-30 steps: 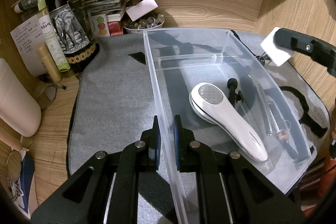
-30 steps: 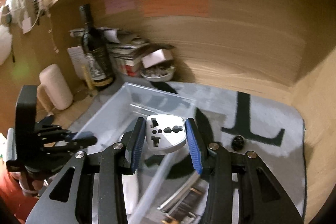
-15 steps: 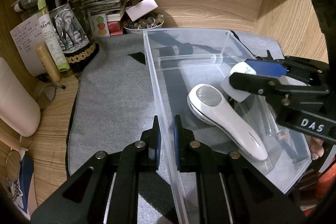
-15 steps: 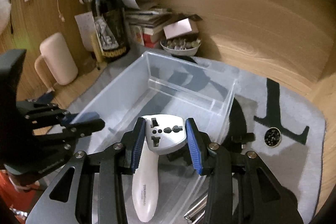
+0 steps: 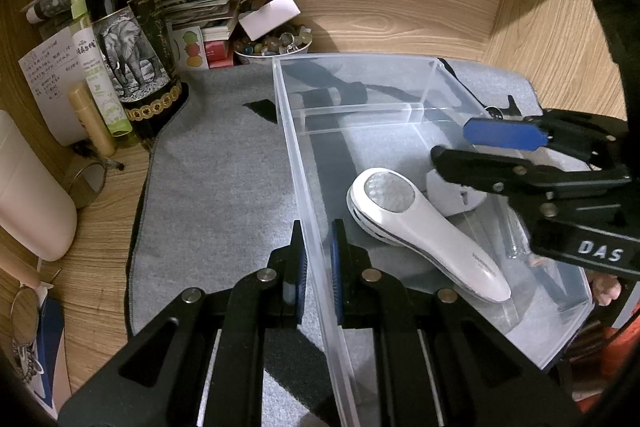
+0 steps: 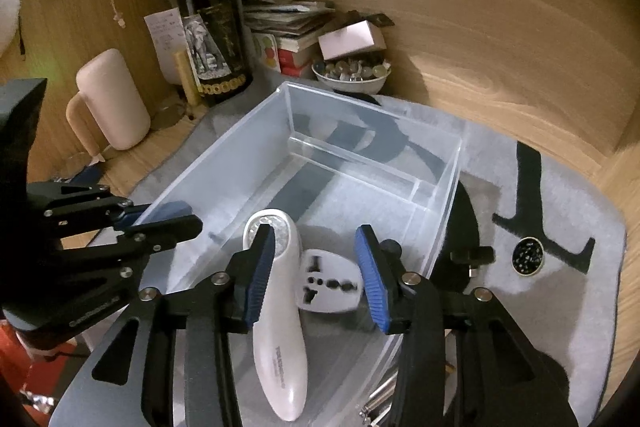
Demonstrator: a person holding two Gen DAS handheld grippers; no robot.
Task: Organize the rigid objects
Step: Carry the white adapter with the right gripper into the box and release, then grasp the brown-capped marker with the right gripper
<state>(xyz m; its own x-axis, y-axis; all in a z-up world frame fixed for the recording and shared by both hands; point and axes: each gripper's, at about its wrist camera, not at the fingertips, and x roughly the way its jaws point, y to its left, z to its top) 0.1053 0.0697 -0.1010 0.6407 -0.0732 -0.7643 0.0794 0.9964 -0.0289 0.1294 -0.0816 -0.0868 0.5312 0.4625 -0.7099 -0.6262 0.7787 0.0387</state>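
A clear plastic bin [image 5: 288,131] [image 6: 448,203] stands on a grey mat. In it lie a white handheld device [image 5: 424,227] [image 6: 276,307] and a white travel plug adapter [image 6: 328,287] [image 5: 452,197]. My left gripper [image 5: 317,259] is shut on the bin's left wall; it also shows in the right wrist view [image 6: 168,219]. My right gripper [image 6: 316,271] is open above the adapter, which lies loose below and between its fingers. The right gripper [image 5: 480,147] reaches in from the right in the left wrist view.
A wine bottle [image 5: 128,27] [image 6: 212,27], small bottles, papers and a bowl of stones [image 5: 272,45] [image 6: 352,73] crowd the back left. A pink rounded object [image 6: 112,99] stands left. A small round tin [image 6: 528,255] lies on the mat right of the bin. Wooden walls surround.
My right gripper carried the adapter down into the bin, then opened and let it go. The adapter now lies beside the white device. The left gripper has not moved.
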